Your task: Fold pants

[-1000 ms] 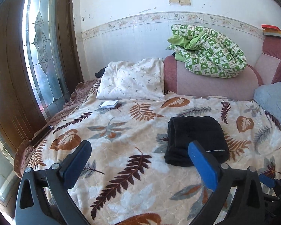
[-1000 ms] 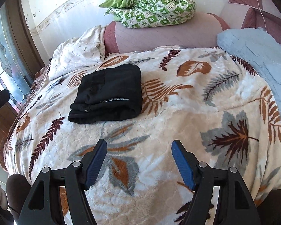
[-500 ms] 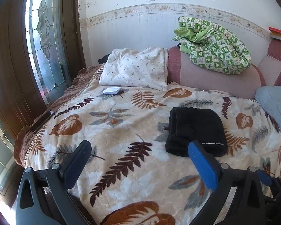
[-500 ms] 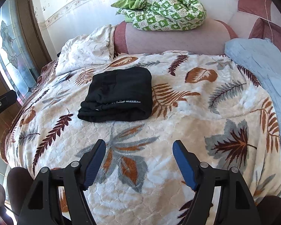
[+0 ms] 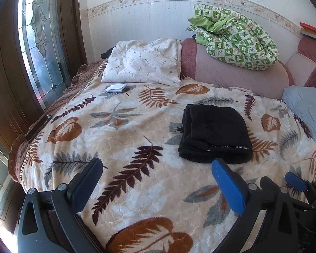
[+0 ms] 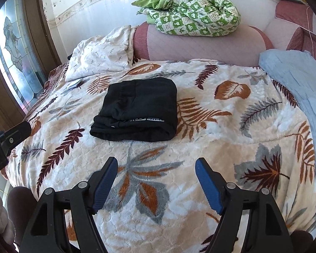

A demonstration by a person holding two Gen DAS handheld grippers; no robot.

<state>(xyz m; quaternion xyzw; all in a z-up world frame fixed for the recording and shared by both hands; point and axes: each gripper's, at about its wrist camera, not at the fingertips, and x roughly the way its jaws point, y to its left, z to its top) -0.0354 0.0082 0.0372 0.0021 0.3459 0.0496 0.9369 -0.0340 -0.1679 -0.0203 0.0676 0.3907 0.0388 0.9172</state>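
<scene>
The black pants (image 5: 216,132) (image 6: 137,109) lie folded into a compact rectangle on the leaf-patterned blanket (image 5: 124,139) (image 6: 210,139), a white logo strip along their near edge. My left gripper (image 5: 158,168) hovers open over the blanket, short of the pants and to their left, nothing between its fingers. Open too, my right gripper (image 6: 157,168) hangs above the blanket on the near side of the pants, apart from them. The right gripper's blue tip (image 5: 295,181) shows at the lower right of the left wrist view, and part of the left gripper (image 6: 8,139) shows at the left edge of the right wrist view.
A cream pillow (image 5: 143,63) and a small white booklet (image 5: 115,88) lie at the bed's far left. A green checked quilt (image 5: 236,40) sits on the pink headboard (image 5: 238,73). A light blue cloth (image 6: 299,88) covers the right side. A stained-glass door (image 5: 40,42) stands left.
Both views have drawn back and tilted slightly, so the pants sit farther from the fingers. The pants have not moved. Both grippers stay open.
</scene>
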